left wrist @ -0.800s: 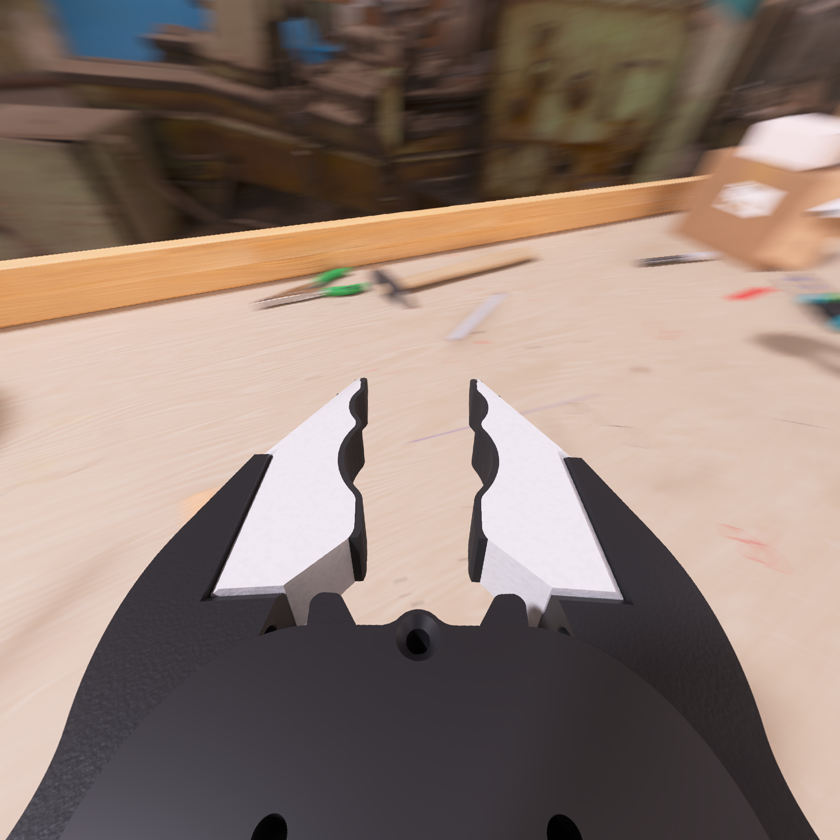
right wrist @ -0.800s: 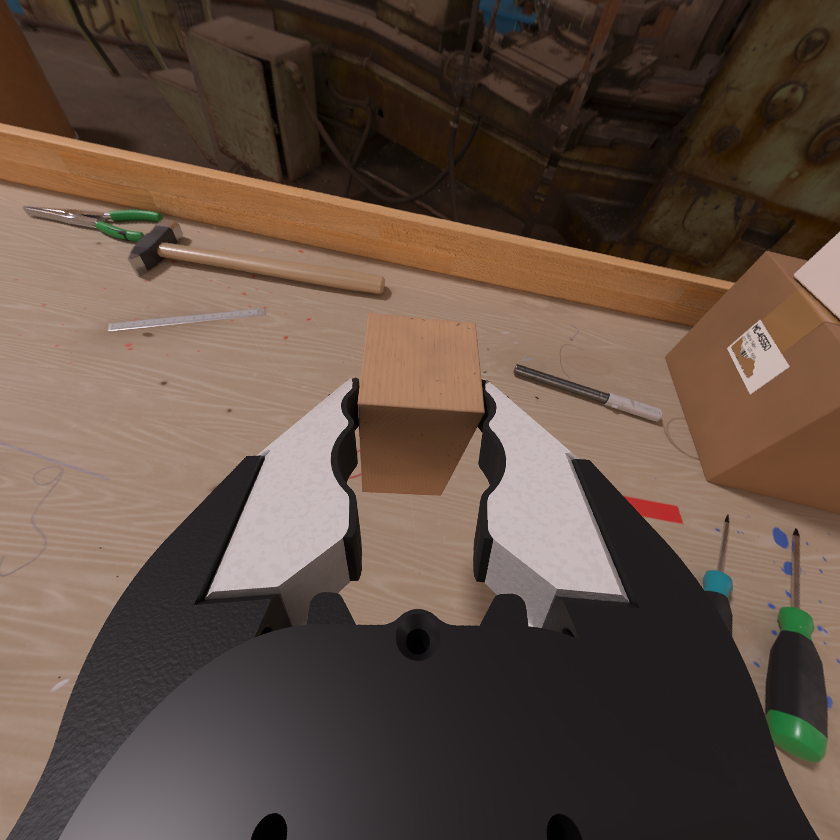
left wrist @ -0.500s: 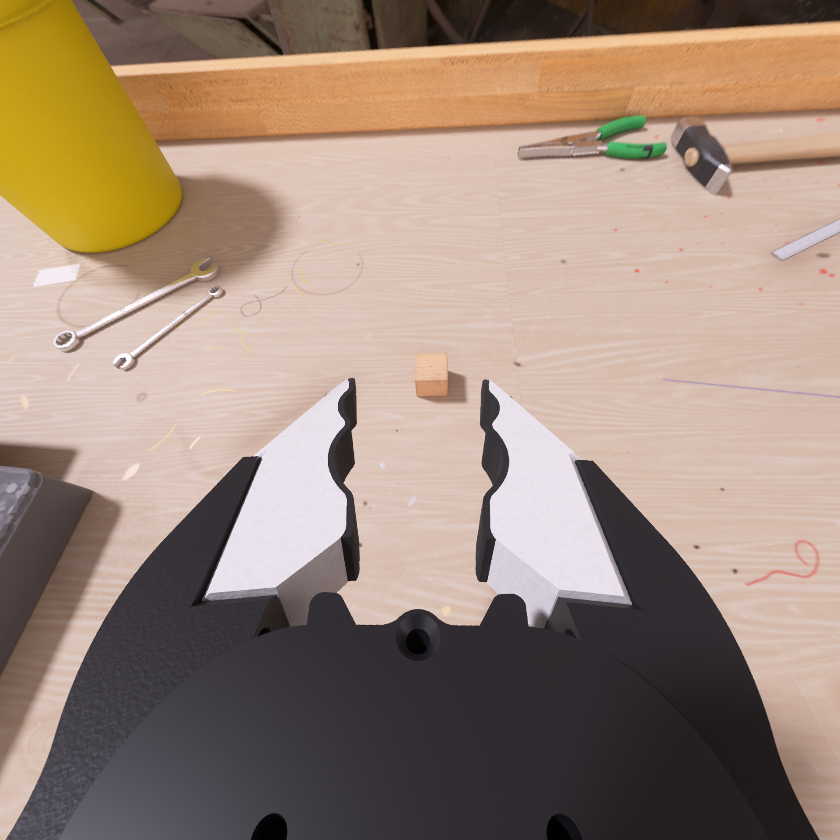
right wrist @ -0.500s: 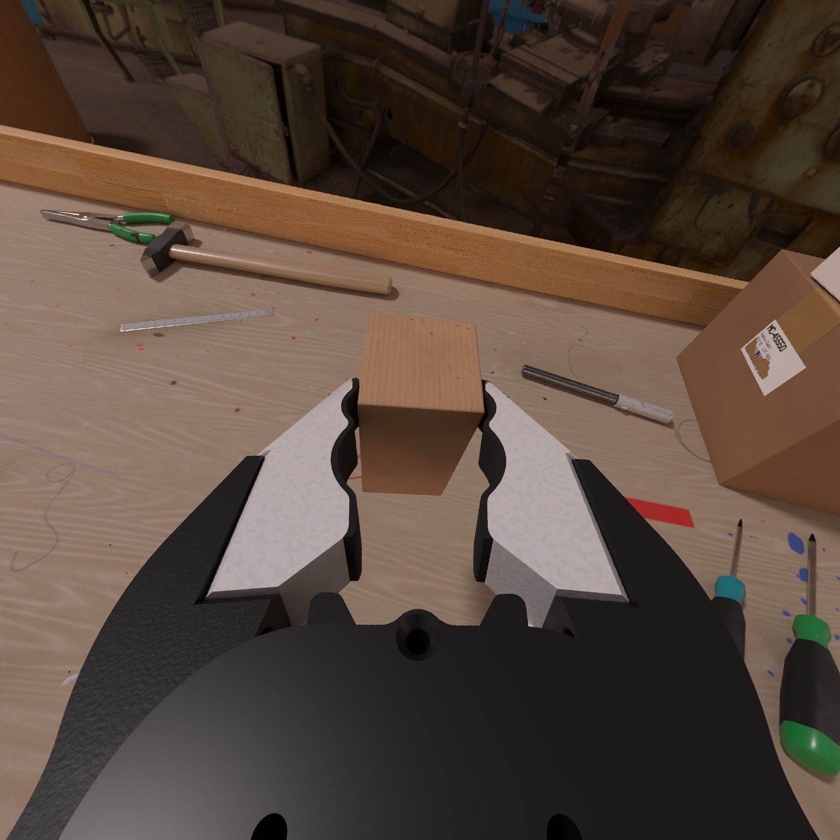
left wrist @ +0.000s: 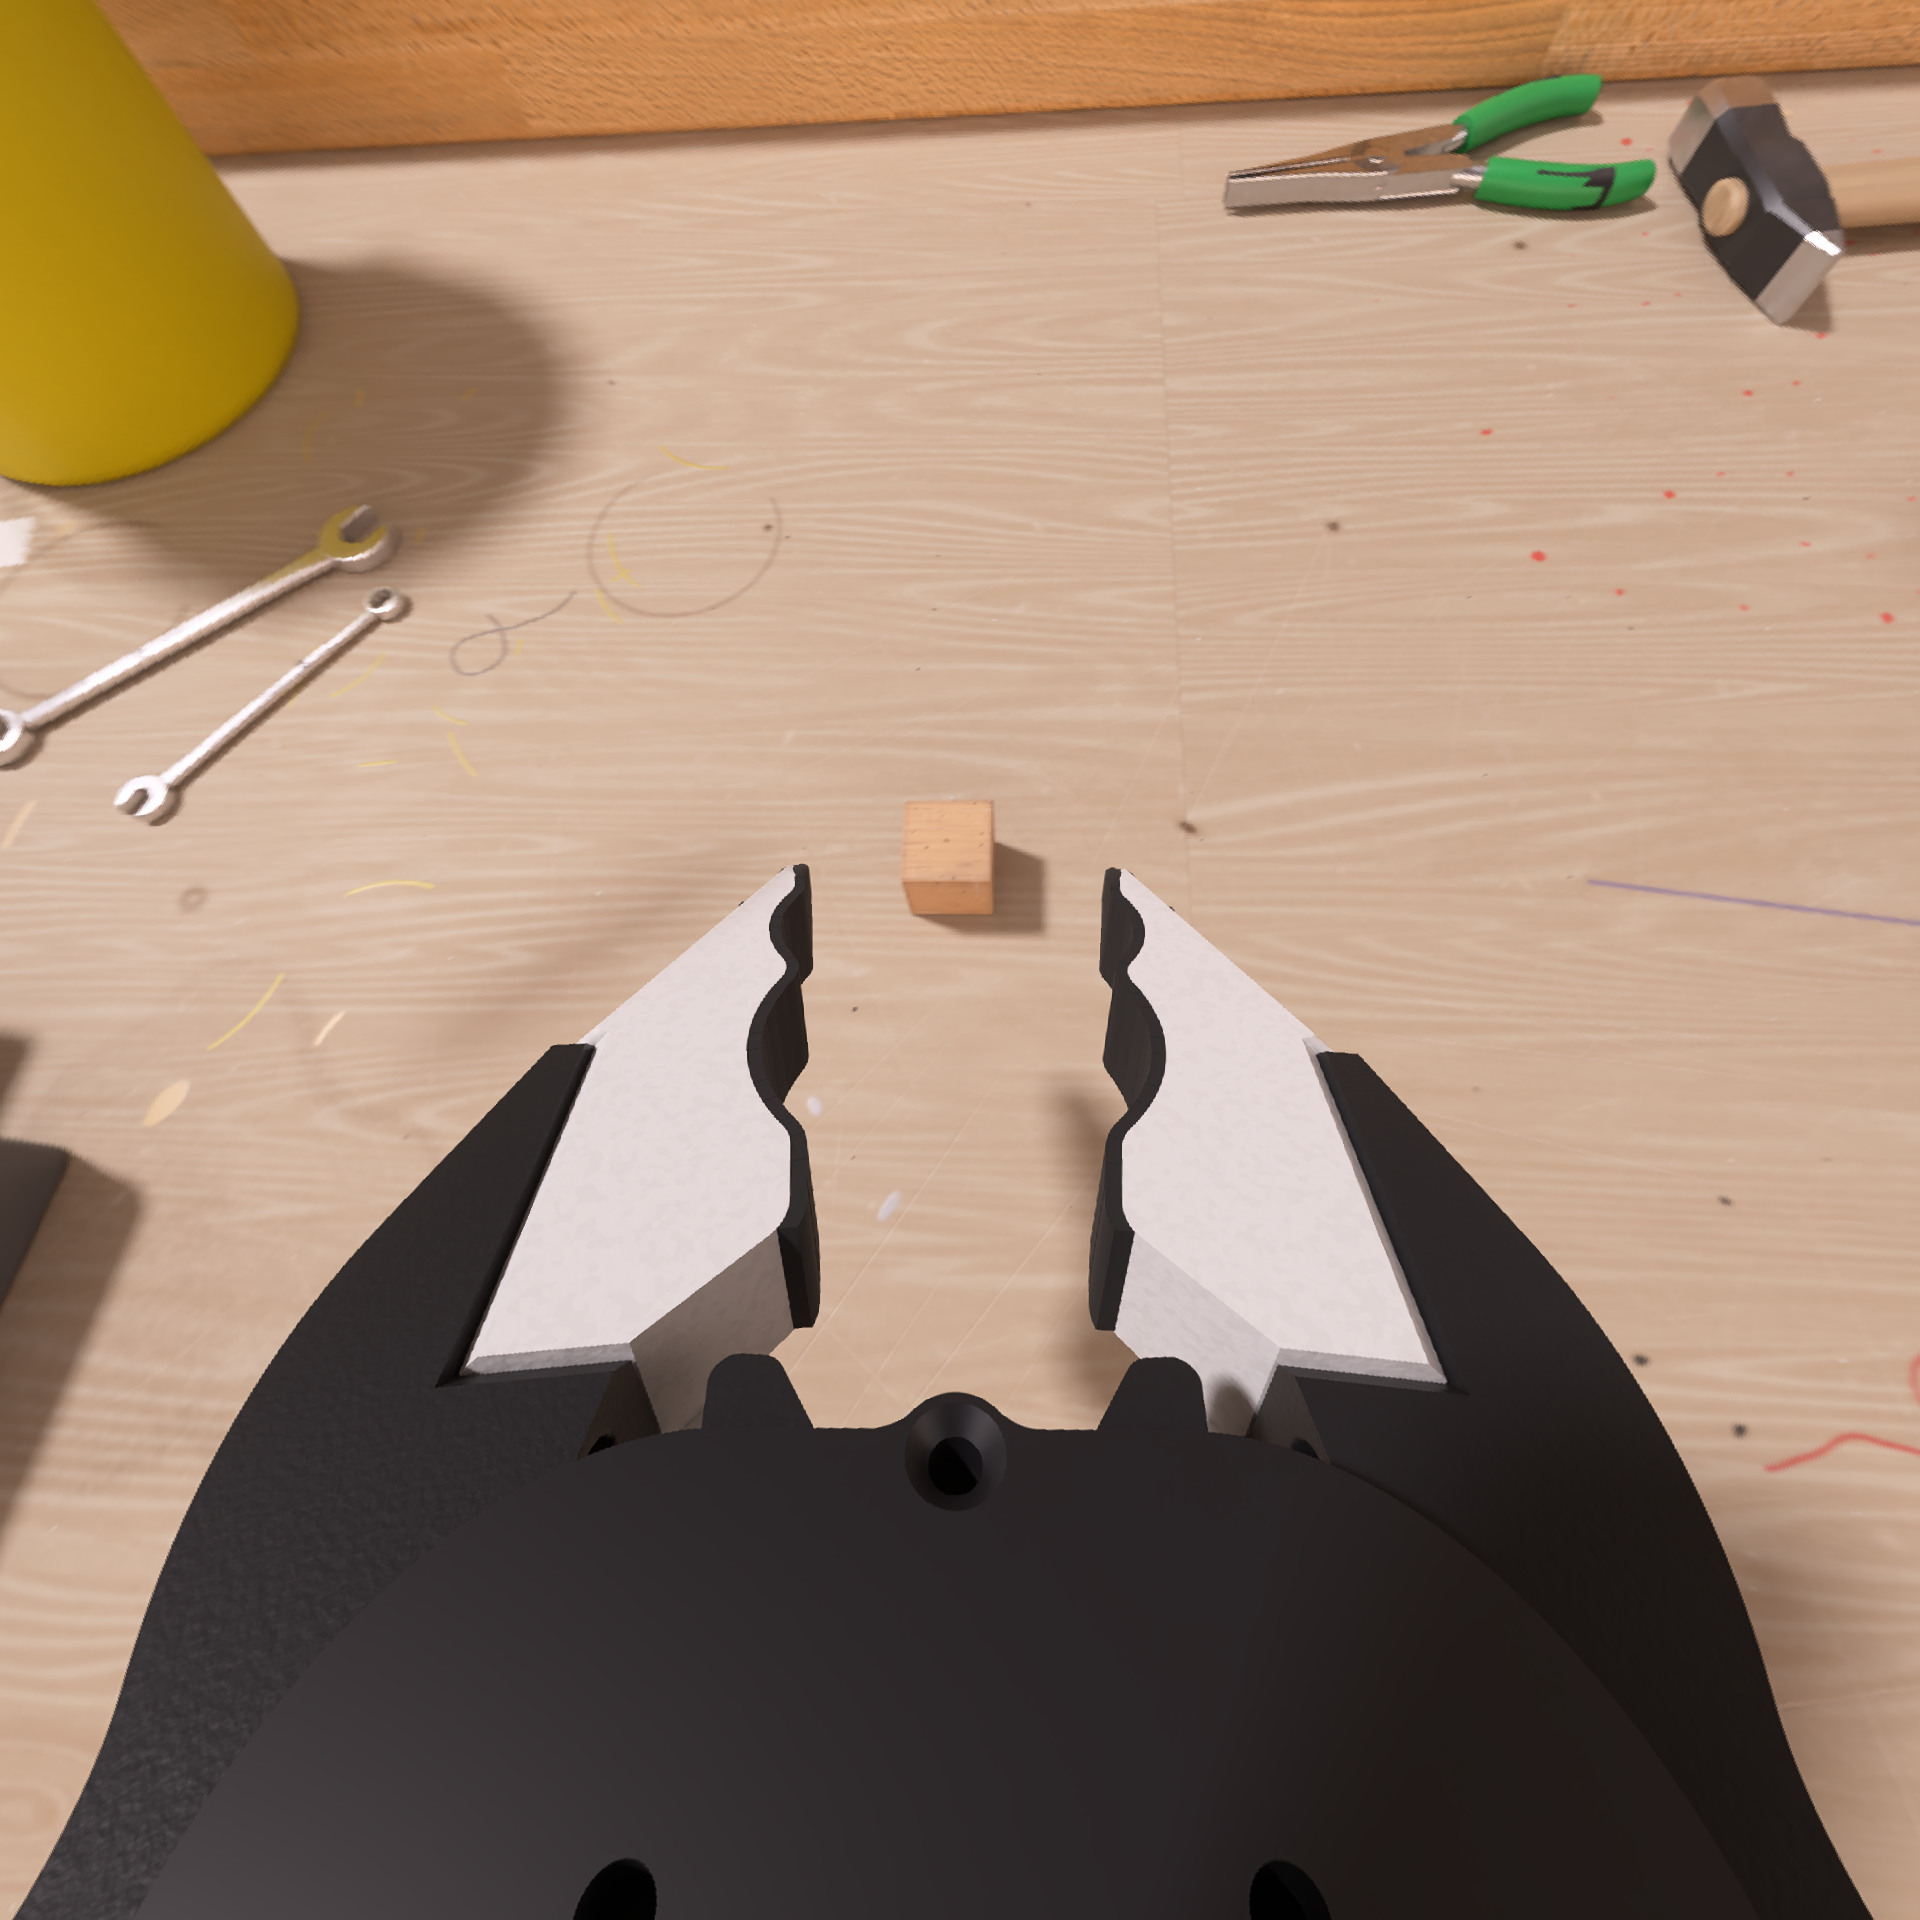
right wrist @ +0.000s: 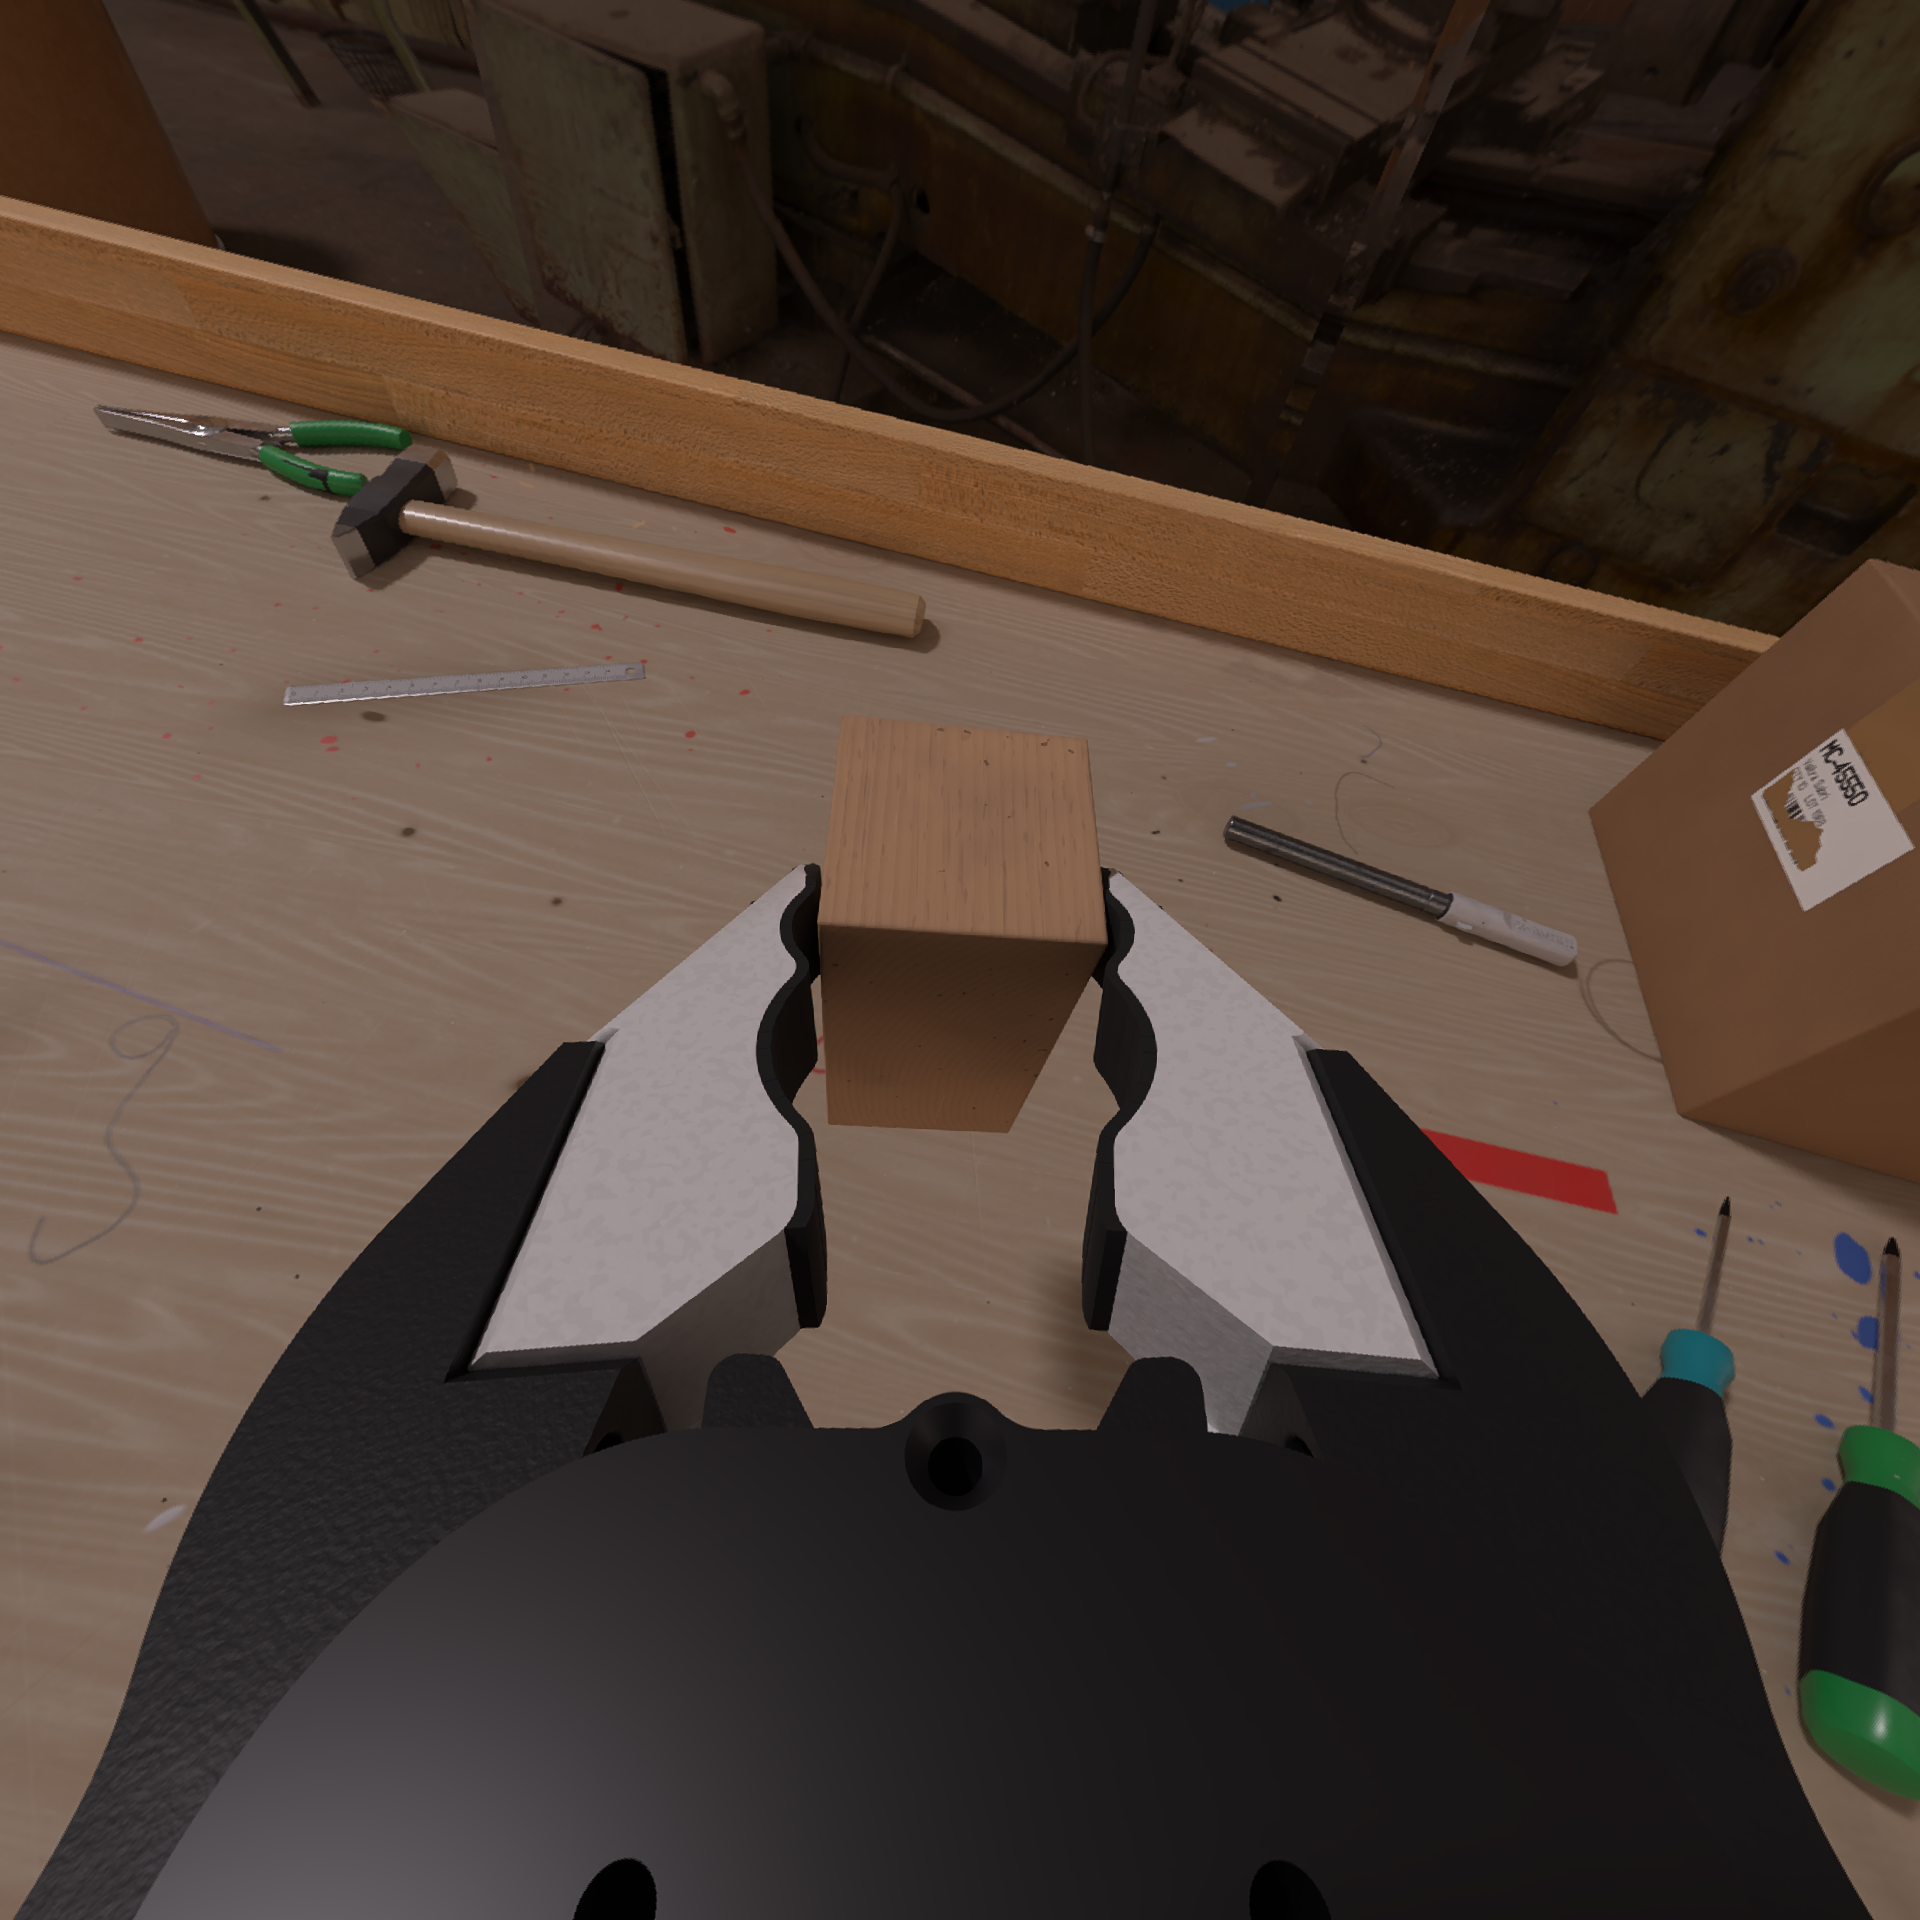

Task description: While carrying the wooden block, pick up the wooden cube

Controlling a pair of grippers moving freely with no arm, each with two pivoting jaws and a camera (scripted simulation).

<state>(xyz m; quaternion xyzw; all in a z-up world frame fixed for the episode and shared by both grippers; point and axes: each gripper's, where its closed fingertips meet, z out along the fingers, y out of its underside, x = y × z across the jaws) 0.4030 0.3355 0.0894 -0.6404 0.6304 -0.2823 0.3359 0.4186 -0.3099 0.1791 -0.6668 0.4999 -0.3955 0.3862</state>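
A small wooden cube (left wrist: 948, 856) sits on the pale workbench in the left wrist view, just beyond the fingertips and centred on the gap. My left gripper (left wrist: 954, 883) is open and empty, above the bench, apart from the cube. In the right wrist view my right gripper (right wrist: 958, 883) is shut on a larger wooden block (right wrist: 956, 914), held at the fingertips above the bench.
A yellow cone-shaped container (left wrist: 114, 249) and two wrenches (left wrist: 197, 634) lie left of the cube. Green-handled pliers (left wrist: 1455, 156) and a hammer (left wrist: 1756, 197) lie far right by the raised wooden edge (left wrist: 935, 62). A cardboard box (right wrist: 1787, 894), marker (right wrist: 1392, 891), ruler (right wrist: 462, 684) and screwdrivers (right wrist: 1870, 1621) surround the right gripper.
My left gripper swung left from a blurred view, found the cube, moved closer to it and opened wider. The right gripper drifted slightly, still holding the block.
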